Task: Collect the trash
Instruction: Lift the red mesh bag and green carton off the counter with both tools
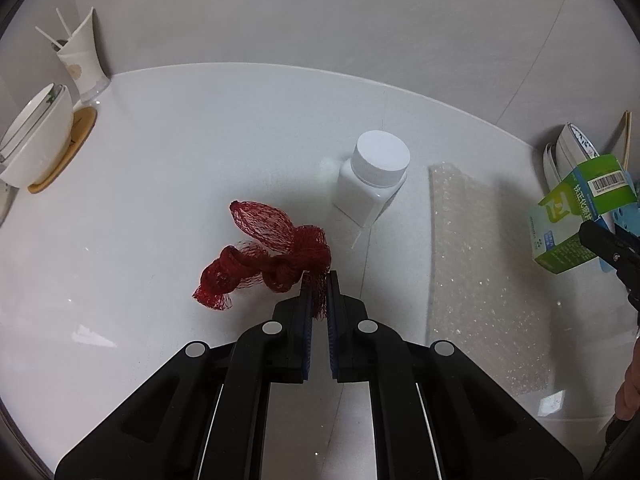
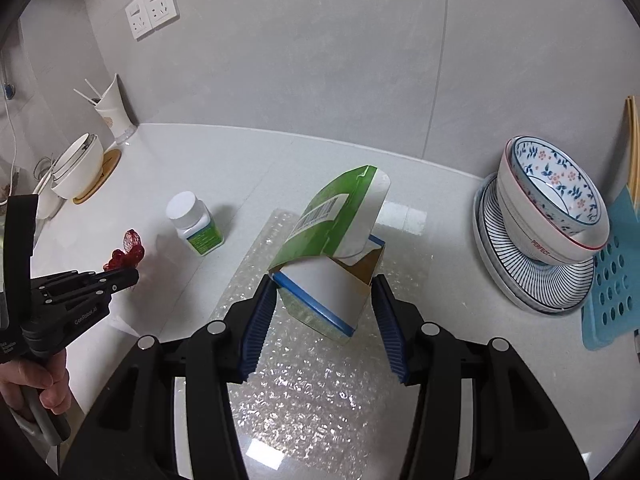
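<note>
Cup with sticks [image 1: 82, 60]: stood far to the left of the left gripper's fingers, by the wall, with white sticks poking out.
White bowls [image 1: 38, 140]: tilted on a wooden coaster [image 1: 70, 152], also well left of those fingers.
Red net [image 1: 264, 254]: a bunched mesh bag, its right end caught between the left fingers; the rest trailed out to their left and ahead, over the white counter [image 1: 160, 200].
Left gripper [image 1: 319, 280]: fingers pressed nearly together, pinching the net's edge.
White bottle [image 1: 374, 176]: capped, upright, ahead and slightly right of the left fingers, apart from the net; its green label showed in the right wrist view.
Bubble wrap [image 1: 480, 272]: lay flat on the counter to the right of the left fingers, and under and around the right fingers.
Green box [image 2: 332, 256]: an opened carton, lid flap raised, tilted between the right fingers.
Right gripper [image 2: 324, 304]: fingers spread about halfway, with the box between the blue pads [image 2: 258, 328]; whether both pads touched it could not be told.
Patterned bowls [image 2: 556, 200]: stacked on a striped plate [image 2: 520, 280], tipped, well right of the right fingers.
Blue mat [image 2: 612, 280]: perforated, at the far right edge.
</note>
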`<state>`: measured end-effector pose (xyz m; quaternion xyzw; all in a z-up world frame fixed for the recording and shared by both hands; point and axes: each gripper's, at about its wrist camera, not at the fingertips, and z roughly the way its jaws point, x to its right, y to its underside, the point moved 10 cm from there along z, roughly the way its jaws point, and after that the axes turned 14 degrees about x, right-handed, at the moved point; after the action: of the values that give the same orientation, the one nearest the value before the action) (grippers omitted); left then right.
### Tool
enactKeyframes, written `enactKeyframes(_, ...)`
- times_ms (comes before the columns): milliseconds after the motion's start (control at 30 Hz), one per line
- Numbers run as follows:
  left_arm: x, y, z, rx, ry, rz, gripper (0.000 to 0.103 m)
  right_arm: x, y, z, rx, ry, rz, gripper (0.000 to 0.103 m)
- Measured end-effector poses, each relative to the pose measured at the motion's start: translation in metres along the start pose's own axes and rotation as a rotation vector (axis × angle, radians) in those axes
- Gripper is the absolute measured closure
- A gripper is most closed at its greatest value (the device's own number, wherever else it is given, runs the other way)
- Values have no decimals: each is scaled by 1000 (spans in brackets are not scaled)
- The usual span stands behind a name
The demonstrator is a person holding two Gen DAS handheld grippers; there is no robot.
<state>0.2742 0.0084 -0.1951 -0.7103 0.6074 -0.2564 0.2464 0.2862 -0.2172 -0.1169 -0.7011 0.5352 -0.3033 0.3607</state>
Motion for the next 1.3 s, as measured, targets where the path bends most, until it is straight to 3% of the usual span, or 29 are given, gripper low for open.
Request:
enactKeyframes(567,9,17,-64,40,26,12,97,-17,11,-51,27,7,0,56)
enactKeyframes(1300,10,58,-130,67,74,46,97,-50,50,-118,53,20,9,56)
